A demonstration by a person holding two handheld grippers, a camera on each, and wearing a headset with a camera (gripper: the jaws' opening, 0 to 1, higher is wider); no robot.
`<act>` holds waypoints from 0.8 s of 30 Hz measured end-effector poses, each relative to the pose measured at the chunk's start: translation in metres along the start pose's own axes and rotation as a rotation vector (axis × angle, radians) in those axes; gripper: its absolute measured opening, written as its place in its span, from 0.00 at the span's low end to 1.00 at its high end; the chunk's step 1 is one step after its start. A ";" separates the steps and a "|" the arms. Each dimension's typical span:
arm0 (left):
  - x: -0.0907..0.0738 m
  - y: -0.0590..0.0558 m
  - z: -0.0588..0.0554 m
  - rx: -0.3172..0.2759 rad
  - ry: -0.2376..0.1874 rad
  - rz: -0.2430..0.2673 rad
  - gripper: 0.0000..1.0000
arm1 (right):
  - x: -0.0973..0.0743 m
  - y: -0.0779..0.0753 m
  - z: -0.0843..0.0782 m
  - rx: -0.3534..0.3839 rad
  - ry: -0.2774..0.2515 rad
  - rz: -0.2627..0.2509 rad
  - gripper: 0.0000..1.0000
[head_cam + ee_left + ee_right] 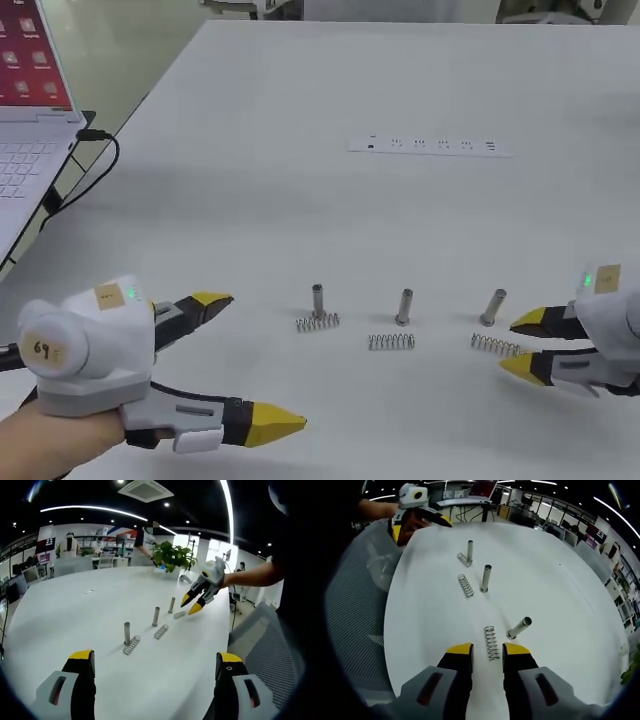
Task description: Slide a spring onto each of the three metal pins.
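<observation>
Though the three metal pins stand upright in a row on the white table [300, 200], none carries a spring yet; each spring lies flat on the tabletop just in front of its own pin. Seen from the person's side, the left spring [318, 322] lies right at the foot of the left pin [318, 300]; the middle spring [391, 342] lies a little nearer the person than the middle pin [405, 306]; the right spring [493, 345] lies near the right pin [493, 306].

The right gripper [520, 343] hovers low at that last spring, its jaws partly open, one to either side of the spring's near end; it holds nothing, and I cannot tell whether a tip touches the wire. The left gripper [243, 362] waits well to the left of the left pin, jaws spread wide and empty.

These springs look like thin wire coils, so I'd judge them very light, round enough to roll away and soft enough to squash or shoot out under a hard pinch; a gentle grip across the coils, around the middle, should leave one open end free to go over a pin's top. Each pin looks slim and free-standing; a sideways knock might tip it, so the spring wants lowering straight down.
</observation>
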State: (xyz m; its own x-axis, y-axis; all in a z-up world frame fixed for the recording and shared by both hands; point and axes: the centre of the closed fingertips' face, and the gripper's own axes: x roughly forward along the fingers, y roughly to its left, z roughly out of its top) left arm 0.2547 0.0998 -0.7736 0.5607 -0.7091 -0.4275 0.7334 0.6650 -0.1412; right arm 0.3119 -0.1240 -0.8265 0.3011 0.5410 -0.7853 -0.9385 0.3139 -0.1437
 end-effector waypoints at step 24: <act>-0.001 -0.001 -0.003 -0.009 0.006 0.007 0.98 | 0.021 0.001 -0.013 -0.009 0.084 0.076 0.09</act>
State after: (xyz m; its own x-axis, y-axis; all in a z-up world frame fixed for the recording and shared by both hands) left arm 0.2515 0.1005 -0.7759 0.5637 -0.7029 -0.4338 0.7259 0.6722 -0.1460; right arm 0.3152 -0.1228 -0.8506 0.2144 0.4956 -0.8417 -0.9597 0.2672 -0.0872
